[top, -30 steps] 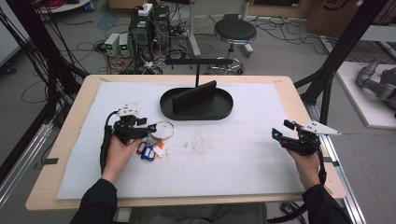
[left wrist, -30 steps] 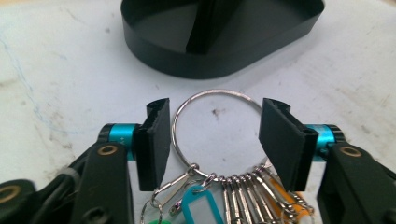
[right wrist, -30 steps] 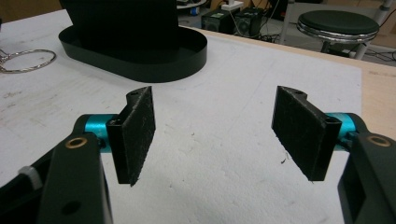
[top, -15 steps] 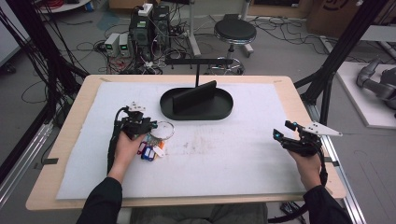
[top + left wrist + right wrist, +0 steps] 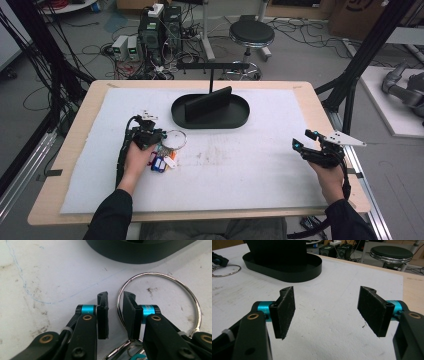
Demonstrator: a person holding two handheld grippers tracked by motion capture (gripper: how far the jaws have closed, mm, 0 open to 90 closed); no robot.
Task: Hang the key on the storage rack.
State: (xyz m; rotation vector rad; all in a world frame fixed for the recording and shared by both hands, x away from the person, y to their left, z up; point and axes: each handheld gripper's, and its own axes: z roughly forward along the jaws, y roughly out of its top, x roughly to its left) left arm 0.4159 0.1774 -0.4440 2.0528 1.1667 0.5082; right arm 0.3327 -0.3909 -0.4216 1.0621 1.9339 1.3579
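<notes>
Beside the tray [image 5: 210, 120], left tool [image 5: 115, 305] closing narrowly around key ring [image 5: 160, 275], seemingly not pinching

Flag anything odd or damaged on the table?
Nothing damaged or spilled. The white mat carries grey smudges and a faint blue pen line. The key ring lies flat, its wire between the left gripper pads.

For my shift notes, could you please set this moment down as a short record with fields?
Left tool: jaws have just been closing, straddling the wire of the key ring, a slim gap left
Right tool: open, nothing between jaws
Tags: hang on ring by left hand
Black tray: beyond ring
Surface: white mat
</notes>
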